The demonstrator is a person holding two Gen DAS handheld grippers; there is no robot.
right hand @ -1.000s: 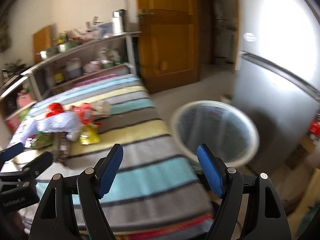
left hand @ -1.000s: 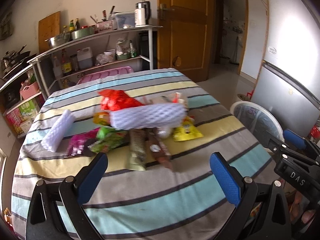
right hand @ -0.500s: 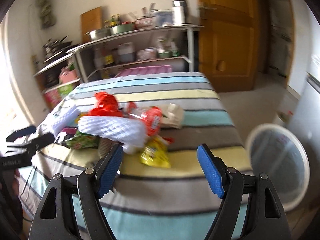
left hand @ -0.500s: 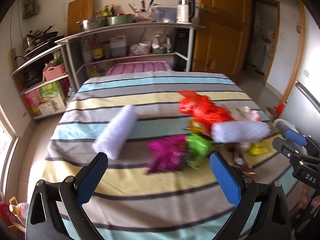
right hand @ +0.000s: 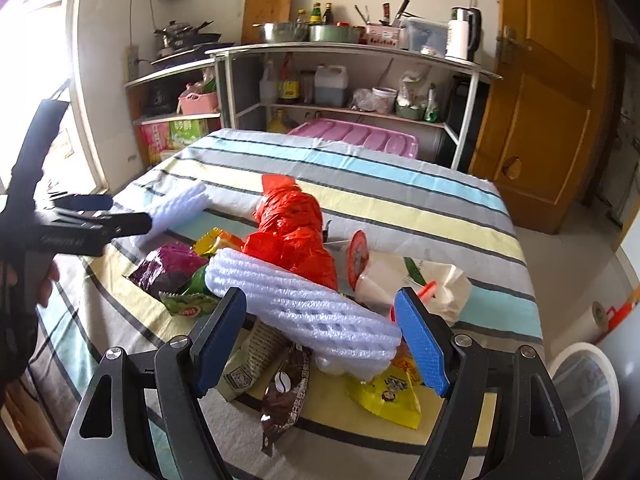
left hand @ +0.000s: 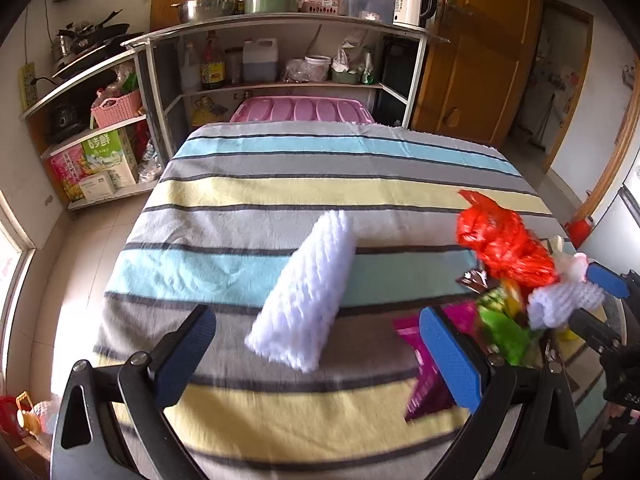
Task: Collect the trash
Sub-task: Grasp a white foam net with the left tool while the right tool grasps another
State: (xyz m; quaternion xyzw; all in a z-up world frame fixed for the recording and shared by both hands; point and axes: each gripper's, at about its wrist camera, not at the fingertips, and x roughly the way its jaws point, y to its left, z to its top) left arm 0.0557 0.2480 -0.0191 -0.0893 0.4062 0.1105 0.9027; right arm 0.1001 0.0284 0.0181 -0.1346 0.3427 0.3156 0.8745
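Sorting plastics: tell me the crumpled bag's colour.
Bright red crumpled bag, clearest in the right wrist view.

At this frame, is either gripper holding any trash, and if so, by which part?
Nothing is held. The left gripper stands open before the lone white foam net; the right gripper stands open at the pile's foam net.
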